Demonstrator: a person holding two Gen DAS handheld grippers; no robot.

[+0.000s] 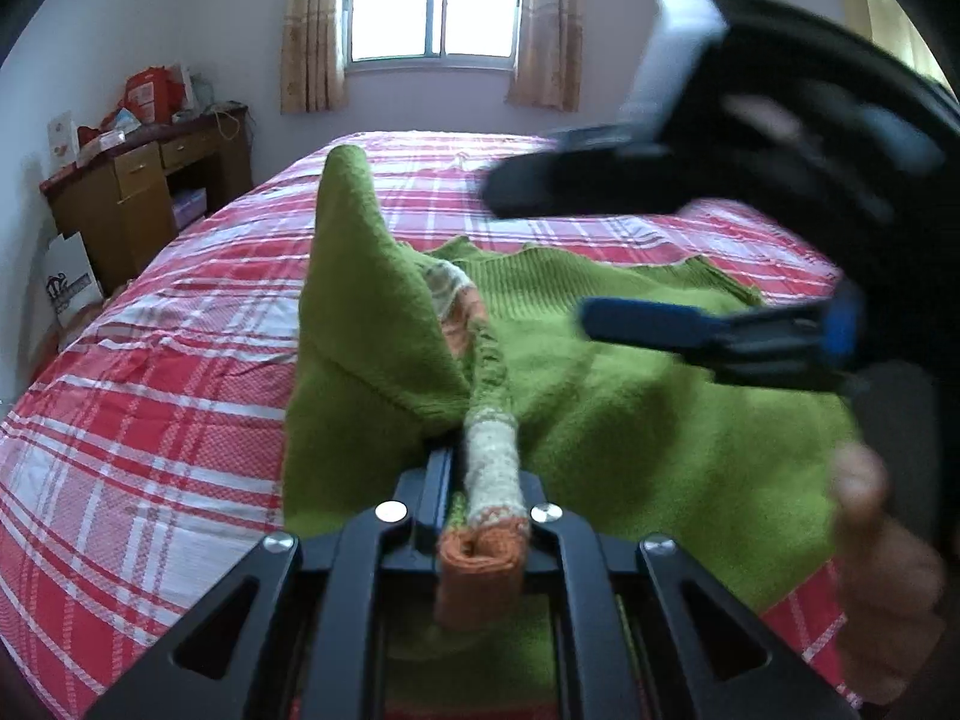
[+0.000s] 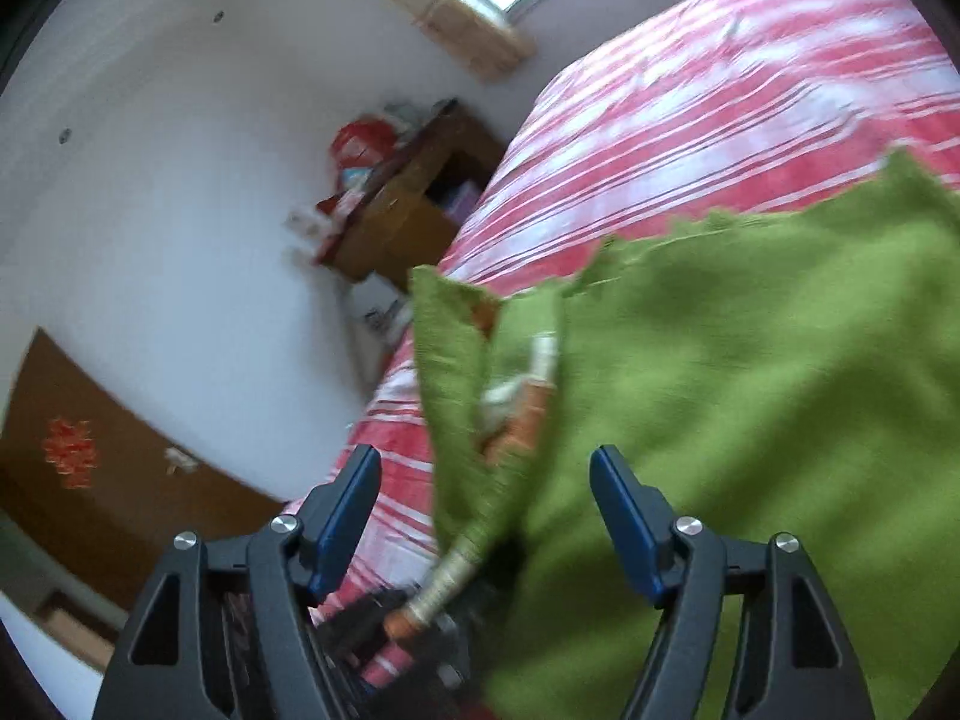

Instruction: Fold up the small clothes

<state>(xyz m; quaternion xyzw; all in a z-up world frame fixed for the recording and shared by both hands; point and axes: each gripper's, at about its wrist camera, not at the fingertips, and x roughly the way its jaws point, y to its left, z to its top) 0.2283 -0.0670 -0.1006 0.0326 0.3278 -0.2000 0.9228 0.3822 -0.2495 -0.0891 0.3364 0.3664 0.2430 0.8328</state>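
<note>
A small green knitted sweater [image 1: 630, 396] lies on the red-and-white plaid bed [image 1: 180, 360]. My left gripper [image 1: 486, 480] is shut on the sweater's sleeve cuff [image 1: 480, 564], which has white and orange bands, and lifts the sleeve so green fabric stands up in a peak. My right gripper [image 2: 486, 522] is open and empty above the sweater [image 2: 750, 390], its blue fingers [image 2: 630, 522] wide apart. It also shows blurred at the right of the left wrist view [image 1: 690, 252]. The left gripper holding the cuff [image 2: 420, 606] appears below, between the right fingers.
A wooden desk [image 1: 150, 180] with red bags and boxes stands by the wall at the bed's left. A window with curtains [image 1: 432, 0] is behind the bed. A brown door [image 2: 90, 468] shows in the right wrist view.
</note>
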